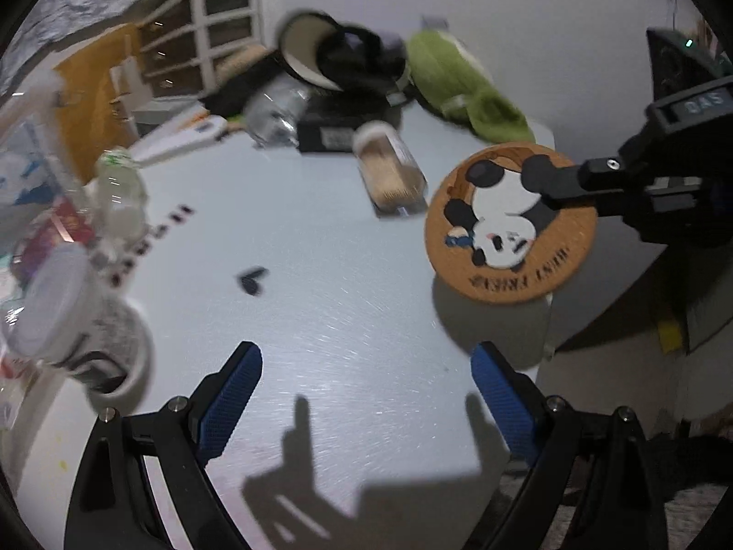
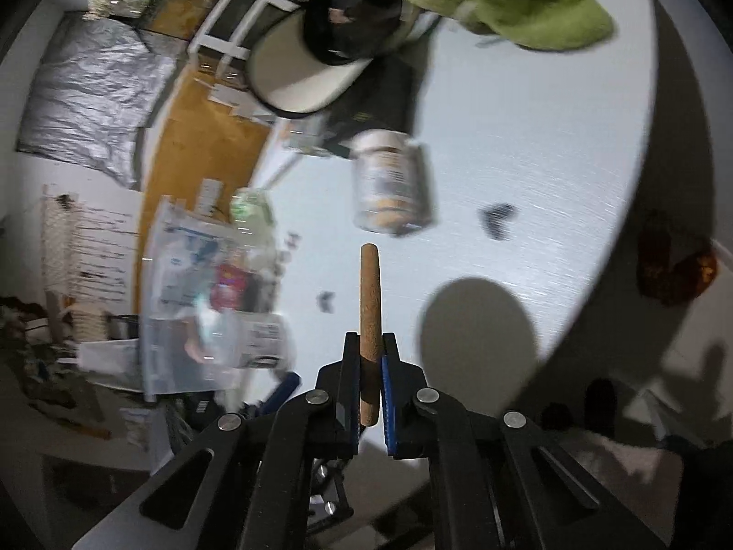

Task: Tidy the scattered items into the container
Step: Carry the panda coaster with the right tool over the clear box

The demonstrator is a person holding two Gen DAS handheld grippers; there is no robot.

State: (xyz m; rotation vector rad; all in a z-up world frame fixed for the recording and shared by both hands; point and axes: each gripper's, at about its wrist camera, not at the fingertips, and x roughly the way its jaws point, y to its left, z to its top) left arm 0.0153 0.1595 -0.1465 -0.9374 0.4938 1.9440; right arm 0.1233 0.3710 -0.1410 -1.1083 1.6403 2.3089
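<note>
My right gripper (image 2: 370,343) is shut on a round cork coaster with a panda print (image 1: 511,224), seen edge-on in the right wrist view (image 2: 370,302). It holds the coaster above the white table (image 1: 320,311) near the right edge. My left gripper (image 1: 366,366) is open and empty above the table's front. A clear plastic container (image 2: 201,302) with items in it stands at the left. A jar of toothpicks (image 1: 389,169) lies on its side mid-table. A small black clip (image 1: 252,280) lies on the table.
A cap (image 1: 320,52), a green plush cloth (image 1: 462,87), a black box (image 1: 339,130) and a crumpled bottle (image 1: 275,110) sit at the back. A mug (image 1: 110,348) and a clear bottle (image 1: 121,192) stand at the left. The table edge runs along the right.
</note>
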